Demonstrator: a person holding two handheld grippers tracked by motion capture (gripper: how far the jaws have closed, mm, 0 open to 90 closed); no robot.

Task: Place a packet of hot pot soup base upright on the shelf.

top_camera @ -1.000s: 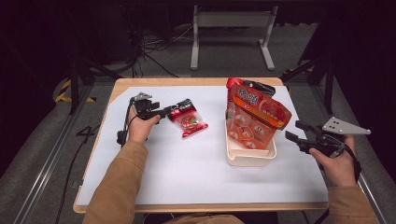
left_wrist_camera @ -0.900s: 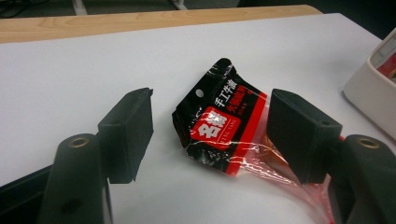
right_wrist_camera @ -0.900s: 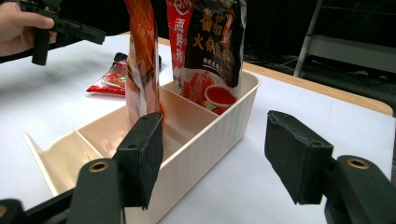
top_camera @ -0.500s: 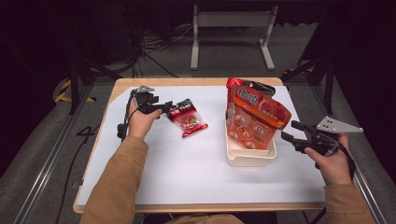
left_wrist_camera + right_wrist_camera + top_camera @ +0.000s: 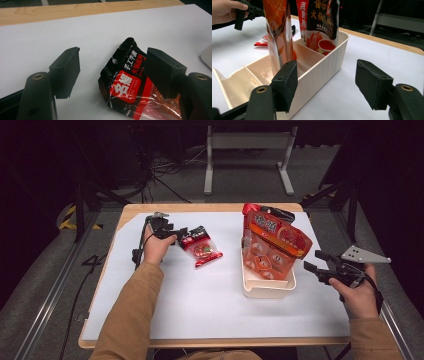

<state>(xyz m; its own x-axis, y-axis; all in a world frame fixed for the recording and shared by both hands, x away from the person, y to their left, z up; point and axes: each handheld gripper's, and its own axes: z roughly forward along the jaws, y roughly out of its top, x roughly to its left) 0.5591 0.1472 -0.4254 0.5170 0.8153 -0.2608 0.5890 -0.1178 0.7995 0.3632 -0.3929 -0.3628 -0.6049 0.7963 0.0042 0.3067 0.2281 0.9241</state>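
Note:
A small red-and-black snack packet (image 5: 201, 250) (image 5: 130, 85) lies flat on the white mat left of centre. My left gripper (image 5: 181, 234) (image 5: 112, 53) is open at its top end. Its jaws have just been opening, and they straddle the packet's black corner without pressing it. A cream divided bin (image 5: 267, 289) (image 5: 329, 62) stands at centre right. It holds an orange pouch (image 5: 274, 247) (image 5: 278, 32) and a red-and-black pouch (image 5: 265, 217) (image 5: 322, 22), both upright. My right gripper (image 5: 314, 261) (image 5: 325, 66) hovers open just right of the bin, holding nothing.
The white mat (image 5: 200, 305) covers most of the wooden table (image 5: 210, 207). The bin's near compartments (image 5: 242, 80) hold nothing. A metal stand (image 5: 247, 150) and cables are on the floor beyond the table. The person's other hand with the left gripper (image 5: 249, 11) appears beyond the bin.
My left hand has slid a little toward the far side of the table, staying at the packet's top. The right hand has hardly moved.

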